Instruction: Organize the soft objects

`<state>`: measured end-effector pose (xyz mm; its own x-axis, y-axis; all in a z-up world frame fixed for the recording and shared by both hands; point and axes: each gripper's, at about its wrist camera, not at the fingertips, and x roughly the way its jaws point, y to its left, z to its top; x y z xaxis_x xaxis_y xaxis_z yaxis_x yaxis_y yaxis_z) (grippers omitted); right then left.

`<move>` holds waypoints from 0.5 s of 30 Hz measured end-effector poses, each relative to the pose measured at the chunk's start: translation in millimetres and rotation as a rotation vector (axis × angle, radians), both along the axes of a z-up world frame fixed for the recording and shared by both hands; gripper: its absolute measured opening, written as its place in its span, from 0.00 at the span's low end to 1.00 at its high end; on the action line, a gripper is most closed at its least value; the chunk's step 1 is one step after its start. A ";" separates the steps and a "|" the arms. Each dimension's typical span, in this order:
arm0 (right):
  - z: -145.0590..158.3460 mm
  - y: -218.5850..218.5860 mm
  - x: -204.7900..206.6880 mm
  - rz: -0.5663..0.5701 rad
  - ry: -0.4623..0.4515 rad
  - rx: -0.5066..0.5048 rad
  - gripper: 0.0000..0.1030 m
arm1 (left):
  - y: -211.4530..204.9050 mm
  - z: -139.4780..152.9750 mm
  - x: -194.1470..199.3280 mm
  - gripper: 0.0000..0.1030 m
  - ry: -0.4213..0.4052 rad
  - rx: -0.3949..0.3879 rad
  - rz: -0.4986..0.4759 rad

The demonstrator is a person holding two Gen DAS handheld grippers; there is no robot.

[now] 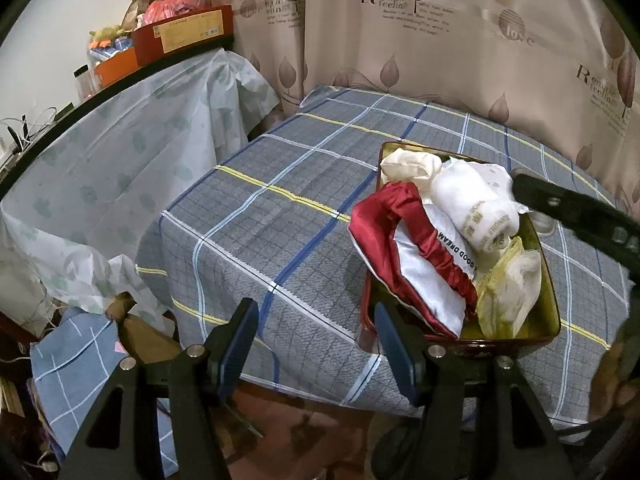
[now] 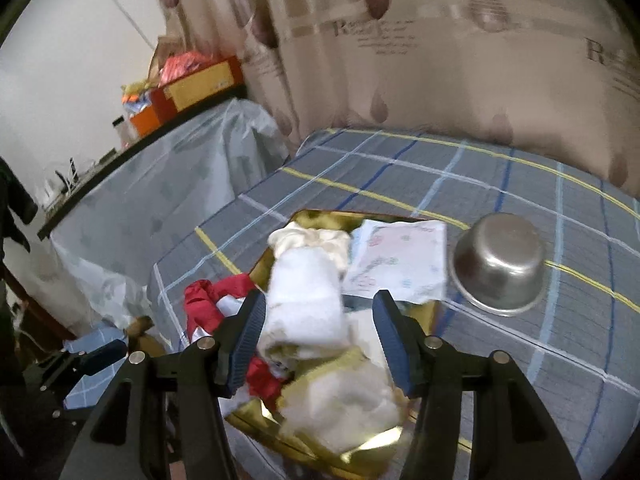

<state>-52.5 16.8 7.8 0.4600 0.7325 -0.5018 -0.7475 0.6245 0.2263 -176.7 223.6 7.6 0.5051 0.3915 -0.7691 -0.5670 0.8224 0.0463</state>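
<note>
A red tin with a gold inside stands on the plaid tablecloth. In it lie a cream cloth, a rolled white towel, a red and white satin piece and a yellow bag of white stuffing. My left gripper is open and empty, low at the table's front edge, left of the tin. My right gripper hovers over the tin. The white towel lies between its parted fingers, and the pads do not press on it.
An upturned steel bowl stands right of the tin, beside a printed flat pack. A plastic-covered side table with boxes is on the left. A curtain closes the back. Blue cloth lies on the floor.
</note>
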 end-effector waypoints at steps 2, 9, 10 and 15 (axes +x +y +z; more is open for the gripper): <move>-0.3 -17.3 0.6 -0.033 -0.007 0.013 0.54 | -0.8 0.4 0.4 0.60 -0.001 0.006 0.001; -15.9 -87.3 8.1 -0.184 -0.036 -0.007 0.65 | -8.5 2.9 1.6 0.60 0.004 0.049 -0.003; -20.7 -101.1 11.6 -0.219 -0.037 -0.019 0.66 | -9.5 3.0 1.4 0.60 0.006 0.054 -0.003; -46.3 -169.8 35.1 -0.381 -0.019 -0.073 0.70 | -17.0 4.7 1.3 0.60 0.011 0.084 -0.008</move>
